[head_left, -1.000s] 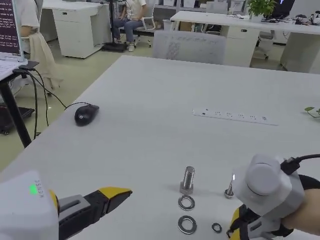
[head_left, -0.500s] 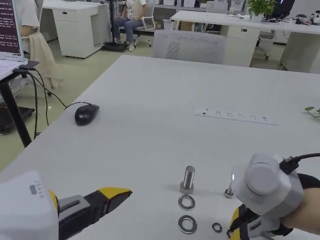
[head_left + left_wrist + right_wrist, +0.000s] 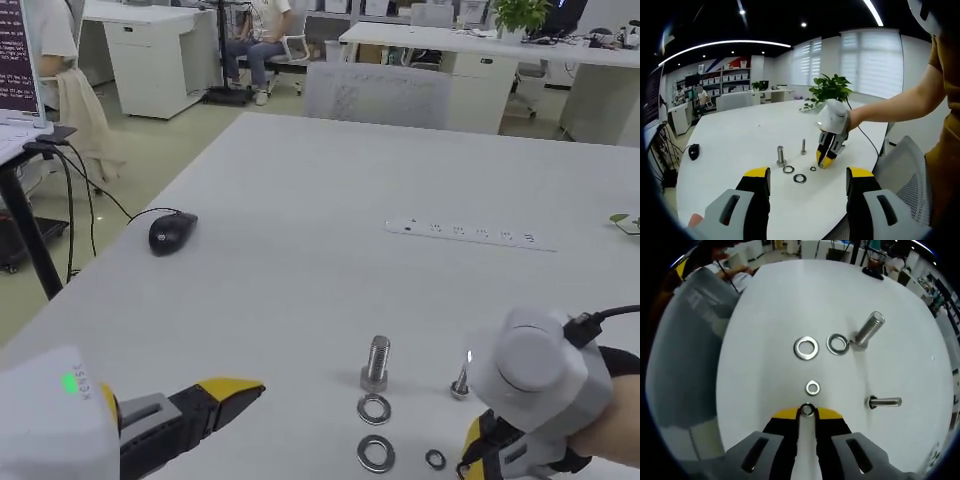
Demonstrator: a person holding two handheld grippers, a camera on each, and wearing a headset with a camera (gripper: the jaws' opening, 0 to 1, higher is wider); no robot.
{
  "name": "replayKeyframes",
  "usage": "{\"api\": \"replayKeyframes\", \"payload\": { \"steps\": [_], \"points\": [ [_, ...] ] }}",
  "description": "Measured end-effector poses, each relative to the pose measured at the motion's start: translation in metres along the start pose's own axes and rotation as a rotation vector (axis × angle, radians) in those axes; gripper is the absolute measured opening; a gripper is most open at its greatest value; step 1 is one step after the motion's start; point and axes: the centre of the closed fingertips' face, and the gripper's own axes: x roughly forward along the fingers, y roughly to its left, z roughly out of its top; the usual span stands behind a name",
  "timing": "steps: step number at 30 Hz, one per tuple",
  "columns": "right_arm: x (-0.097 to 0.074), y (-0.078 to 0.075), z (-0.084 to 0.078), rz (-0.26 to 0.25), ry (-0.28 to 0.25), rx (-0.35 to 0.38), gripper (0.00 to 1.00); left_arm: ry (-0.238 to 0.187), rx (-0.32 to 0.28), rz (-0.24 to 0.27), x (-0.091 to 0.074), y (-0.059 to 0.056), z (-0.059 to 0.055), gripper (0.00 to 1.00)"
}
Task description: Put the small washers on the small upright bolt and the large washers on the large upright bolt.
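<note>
Down beside the small bolt (image 3: 885,401), your right gripper (image 3: 808,415) has barely moved this past second, pinched on one small washer (image 3: 808,410), while your left gripper (image 3: 808,173) hangs open and empty, so neither bolt carries a washer yet.

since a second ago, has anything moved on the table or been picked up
Nothing visibly moved; the slight shift is the camera. The right gripper stays low, jaws closed on a small washer. The left gripper stays open. The large bolt, the small bolt and the loose washers lie as before.
</note>
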Motion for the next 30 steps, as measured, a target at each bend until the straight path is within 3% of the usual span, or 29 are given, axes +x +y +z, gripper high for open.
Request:
{"api": "replayKeyframes", "payload": {
  "steps": [9,21,30],
  "points": [
    [-0.013,-0.009,0.0,-0.019,-0.012,0.006,0.13,0.001,0.005,-0.009,0.004,0.001,0.002,0.61],
    [-0.051,-0.049,-0.005,-0.11,-0.018,0.021,0.12,0.007,0.003,-0.013,0.006,0.003,0.0,0.61],
    [-0.071,-0.075,0.006,-0.161,-0.029,0.012,0.13,0.002,-0.005,-0.012,0.008,0.002,0.0,0.61]
  ]
}}
